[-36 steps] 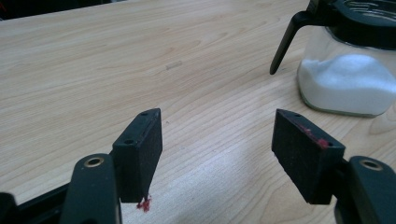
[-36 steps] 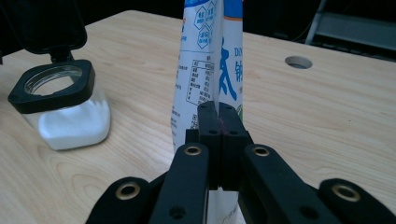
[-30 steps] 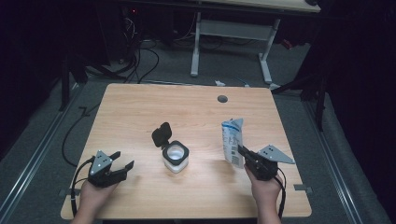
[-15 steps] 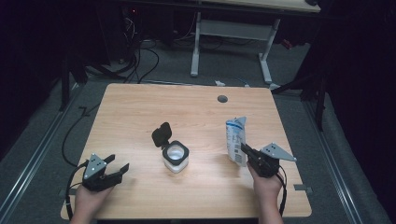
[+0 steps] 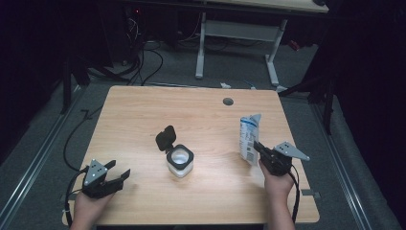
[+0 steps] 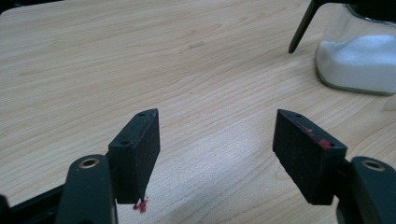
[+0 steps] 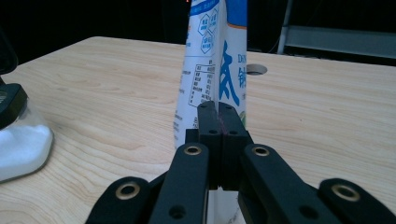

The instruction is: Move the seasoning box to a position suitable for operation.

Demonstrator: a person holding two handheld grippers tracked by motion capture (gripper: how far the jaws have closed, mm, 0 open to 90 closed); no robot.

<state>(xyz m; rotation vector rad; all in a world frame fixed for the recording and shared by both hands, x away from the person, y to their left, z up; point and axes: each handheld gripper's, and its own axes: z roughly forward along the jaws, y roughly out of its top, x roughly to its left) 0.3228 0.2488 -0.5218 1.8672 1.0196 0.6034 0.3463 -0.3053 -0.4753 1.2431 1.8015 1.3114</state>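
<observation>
High view: my right gripper (image 5: 259, 147) pinches the white-and-blue bag (image 5: 249, 139) at 3 o'clock from the open jar (image 5: 180, 161), which stands mid-table (image 5: 143, 110). My left gripper (image 5: 115, 175) rests at 8 o'clock.

Left gripper view: jaws released, nothing between them.

Right gripper view: jaws clenched on the bag's edge. I judge pouring next; I'd keep the bag upright until it's over the jar's mouth, tilting slowly.

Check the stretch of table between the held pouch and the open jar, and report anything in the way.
Nothing visible: bare wood lies between the pouch, pinched in the right gripper, and the open jar.
</observation>
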